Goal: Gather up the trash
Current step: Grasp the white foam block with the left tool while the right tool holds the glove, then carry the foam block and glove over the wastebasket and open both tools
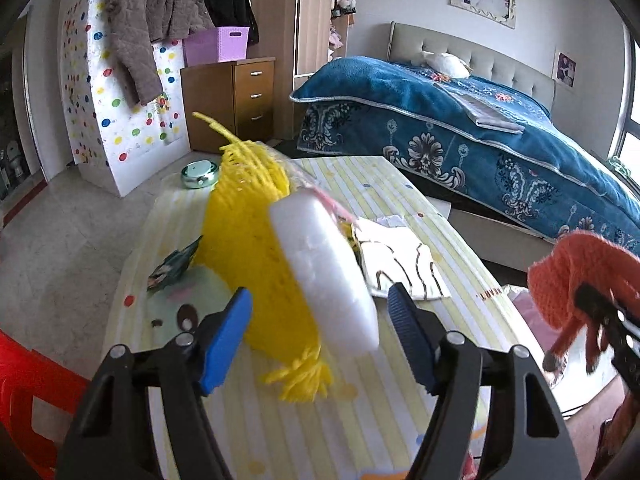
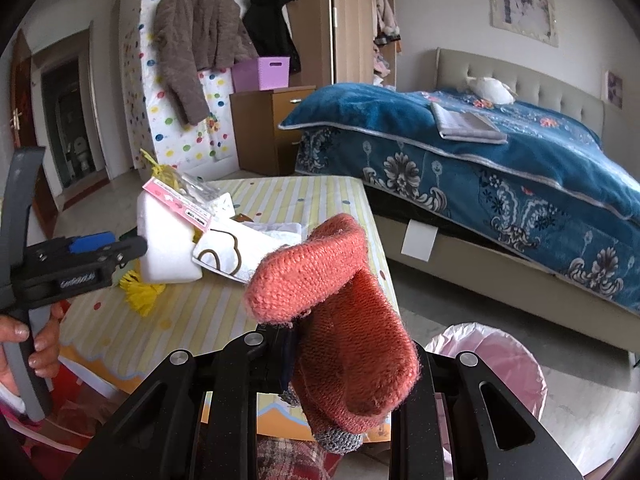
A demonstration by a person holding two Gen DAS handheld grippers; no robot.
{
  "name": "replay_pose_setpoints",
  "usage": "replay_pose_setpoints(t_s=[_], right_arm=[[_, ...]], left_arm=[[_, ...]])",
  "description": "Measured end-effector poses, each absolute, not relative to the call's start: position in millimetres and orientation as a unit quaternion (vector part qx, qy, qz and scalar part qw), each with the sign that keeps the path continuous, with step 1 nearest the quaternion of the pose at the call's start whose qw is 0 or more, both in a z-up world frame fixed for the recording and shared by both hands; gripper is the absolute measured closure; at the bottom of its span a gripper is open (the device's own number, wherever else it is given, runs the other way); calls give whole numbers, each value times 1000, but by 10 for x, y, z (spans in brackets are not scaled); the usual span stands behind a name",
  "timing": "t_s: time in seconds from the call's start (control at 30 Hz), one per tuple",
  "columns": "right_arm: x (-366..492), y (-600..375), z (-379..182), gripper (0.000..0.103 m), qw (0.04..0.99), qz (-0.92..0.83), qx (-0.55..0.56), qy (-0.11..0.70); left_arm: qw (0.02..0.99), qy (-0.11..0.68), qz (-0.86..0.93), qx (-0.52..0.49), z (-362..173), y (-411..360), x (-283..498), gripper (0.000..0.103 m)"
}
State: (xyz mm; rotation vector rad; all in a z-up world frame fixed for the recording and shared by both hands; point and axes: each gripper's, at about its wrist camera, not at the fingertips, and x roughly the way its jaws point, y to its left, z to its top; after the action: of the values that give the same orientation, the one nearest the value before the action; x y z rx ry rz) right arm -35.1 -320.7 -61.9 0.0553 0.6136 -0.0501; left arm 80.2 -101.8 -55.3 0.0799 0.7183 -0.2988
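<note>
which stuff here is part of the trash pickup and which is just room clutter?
Job:
- foam block, between the open left gripper fingers
- yellow net
- wrapper
- paper
- orange sock, held by the right gripper
- pink-lined bin

Lying about:
- bed
- coats
- purple basket
- drawers
- tin

Blue-quilted bed (image 2: 480, 152), wooden drawers (image 1: 248, 96)

A home bedroom: blue-quilted bed (image 2: 500, 152), wardrobe (image 2: 348, 20), coats (image 2: 196, 36) hung by a nightstand (image 2: 264, 128).
</note>
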Motion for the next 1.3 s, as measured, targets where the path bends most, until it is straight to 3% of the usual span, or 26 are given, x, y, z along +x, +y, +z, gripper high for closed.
replay_pose_setpoints(t_s=[0.13,0.27,0.8,1.3], right_arm=[[-358,-3252,-646,79,951,-27,32,308],[-365,-3261,-649,79,950,-28,33,308],[-510,-3107,-465,79,960,-10,30,277],[-963,-3670,-517,79,954,-96,54,280]], left_arm=[[922,361,-130,53,-609,-1121,945,45],[917,372,-136,51,-631,-1121,938,71],[943,287,-156,62,-52,-704,262,74],[904,282,-306,98,-333,-1956,166,74]])
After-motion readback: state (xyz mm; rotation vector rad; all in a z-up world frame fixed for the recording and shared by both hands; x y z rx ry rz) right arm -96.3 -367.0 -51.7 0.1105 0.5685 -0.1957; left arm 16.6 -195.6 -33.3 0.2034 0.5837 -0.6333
